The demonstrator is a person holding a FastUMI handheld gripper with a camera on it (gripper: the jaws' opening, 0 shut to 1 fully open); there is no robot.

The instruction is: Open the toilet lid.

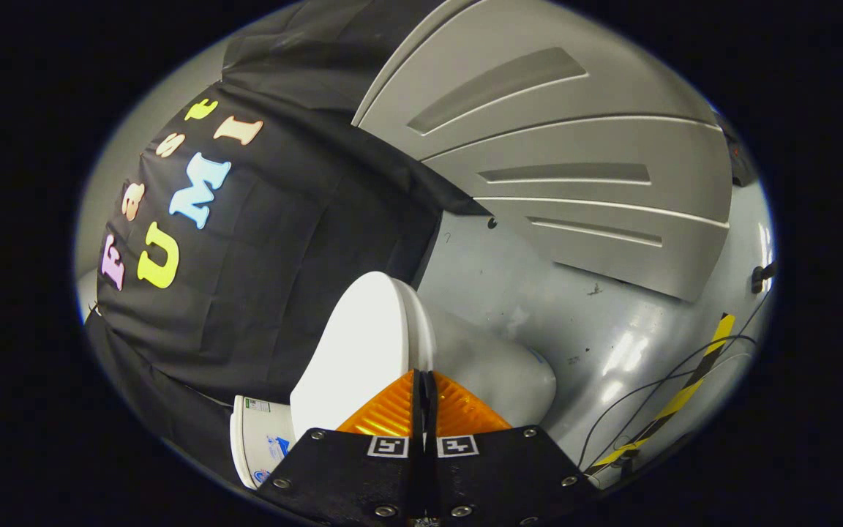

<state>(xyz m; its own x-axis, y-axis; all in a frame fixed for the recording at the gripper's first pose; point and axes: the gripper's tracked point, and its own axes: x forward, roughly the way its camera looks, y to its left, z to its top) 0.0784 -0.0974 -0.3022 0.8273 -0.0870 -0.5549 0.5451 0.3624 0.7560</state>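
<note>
Toilet lid (363,344) is white, smooth, w/ a rounded top edge; it stands raised, nearly on edge as seen here, just ahead of the tool's fingertips and a bit to their left. Its thin rim lines up almost w/ the seam between the fingers. Behind it on the right, the grey-white toilet body (498,373) bulges out, rounded. Low on the left, next to the lid, sits a white cistern (260,439) w/ small stickers on it; can't make them out.

Tool (424,380): its two fingers are pressed together, tips meeting w/ only a hairline gap, nothing pinched between them. Tips sit right at the lid's rim; whether they touch it, can't tell. Each finger base carries a small square marker.

Further out: black cloth wall (282,241) hangs behind and left of the toilet. To the right, a grey floor (597,329), glossy, w/ a few dark scuffs. A big grey ribbed panel (560,168) w/ raised ridges and recessed slots stands beyond, to the far right. Near right, a yellow-black striped tape (685,391) runs across the floor, w/ thin black cables (656,384) looping beside it.
</note>
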